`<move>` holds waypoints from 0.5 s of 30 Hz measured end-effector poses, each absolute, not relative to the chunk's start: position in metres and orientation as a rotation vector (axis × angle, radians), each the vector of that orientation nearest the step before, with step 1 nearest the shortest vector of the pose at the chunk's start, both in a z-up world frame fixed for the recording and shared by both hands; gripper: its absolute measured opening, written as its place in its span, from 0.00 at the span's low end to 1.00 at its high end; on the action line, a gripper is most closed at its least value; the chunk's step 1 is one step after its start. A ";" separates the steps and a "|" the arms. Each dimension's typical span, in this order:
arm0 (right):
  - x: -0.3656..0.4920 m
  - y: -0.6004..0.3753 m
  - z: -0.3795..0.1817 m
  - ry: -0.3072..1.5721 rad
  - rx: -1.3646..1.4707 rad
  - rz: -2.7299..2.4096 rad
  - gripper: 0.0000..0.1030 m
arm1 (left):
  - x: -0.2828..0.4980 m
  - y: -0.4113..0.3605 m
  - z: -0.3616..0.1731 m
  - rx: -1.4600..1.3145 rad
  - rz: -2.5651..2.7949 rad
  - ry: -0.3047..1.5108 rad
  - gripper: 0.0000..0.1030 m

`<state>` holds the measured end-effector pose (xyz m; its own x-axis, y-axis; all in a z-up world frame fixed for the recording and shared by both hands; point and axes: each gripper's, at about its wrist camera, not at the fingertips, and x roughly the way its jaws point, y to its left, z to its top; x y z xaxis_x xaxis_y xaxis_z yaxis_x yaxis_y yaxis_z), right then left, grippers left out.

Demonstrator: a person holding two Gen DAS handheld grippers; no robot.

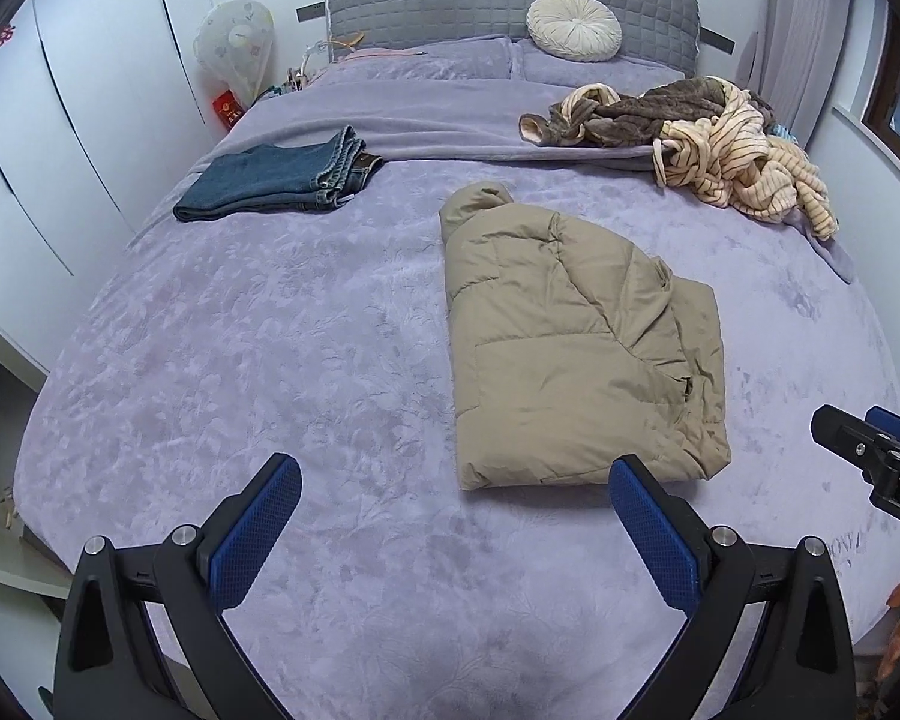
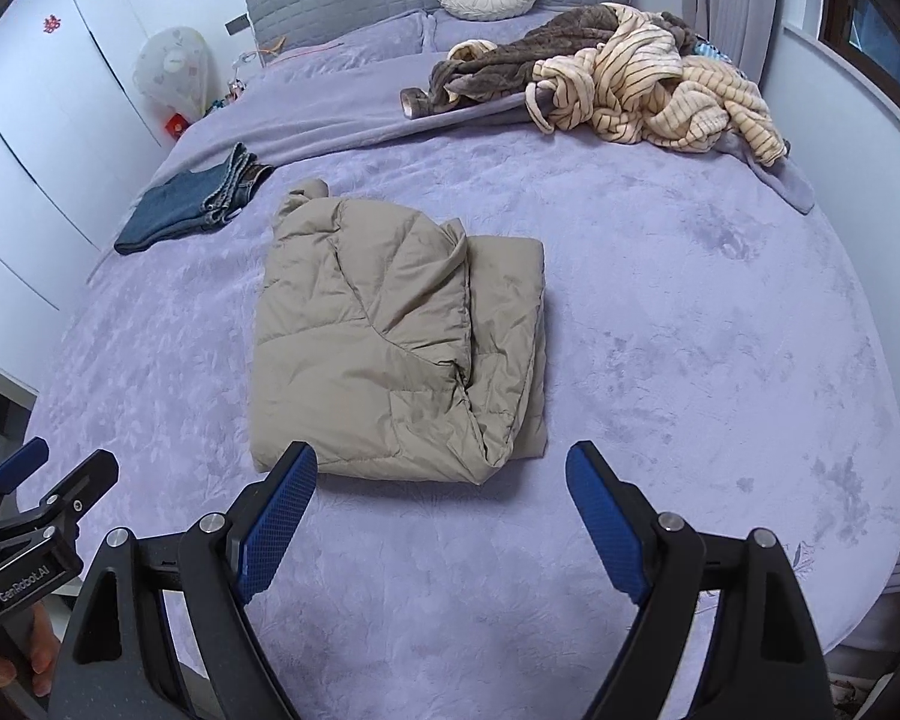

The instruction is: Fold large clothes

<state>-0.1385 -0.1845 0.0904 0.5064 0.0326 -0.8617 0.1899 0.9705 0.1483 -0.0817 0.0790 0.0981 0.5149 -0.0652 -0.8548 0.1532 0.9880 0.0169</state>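
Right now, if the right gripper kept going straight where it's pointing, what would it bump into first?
Probably the near edge of the folded tan puffer jacket, or the purple bedspread just before it. The right gripper is open and empty, angled down at the bed, and depth is hard to judge here.

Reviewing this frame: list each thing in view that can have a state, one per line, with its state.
Tan quilted puffer jacket: folded into a compact block, flat on the bed, released.
Blue denim jeans: folded, lying near the bed's left edge.
Cream striped and brown fleece clothes: unfolded, in a tangled heap.
Round cream pleated cushion: propped against the headboard.
Left gripper: open, empty.
Right gripper: open, empty.
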 end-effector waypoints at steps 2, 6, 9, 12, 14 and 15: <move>-0.140 -0.183 0.097 1.029 0.228 -0.106 0.85 | -0.083 0.080 0.104 0.090 -0.123 1.011 1.00; -0.142 -0.184 0.108 1.005 0.223 -0.115 0.85 | -0.085 0.083 0.112 0.084 -0.109 0.990 1.00; -0.143 -0.185 0.112 0.992 0.218 -0.119 0.85 | -0.086 0.084 0.115 0.077 -0.107 0.988 1.00; -0.142 -0.186 0.114 0.987 0.216 -0.123 0.85 | -0.086 0.084 0.118 0.069 -0.109 0.988 1.00; -0.142 -0.186 0.115 0.984 0.215 -0.128 0.85 | -0.086 0.084 0.119 0.068 -0.113 0.987 1.00; -0.142 -0.186 0.115 0.984 0.215 -0.129 0.85 | -0.086 0.083 0.119 0.069 -0.115 0.987 1.00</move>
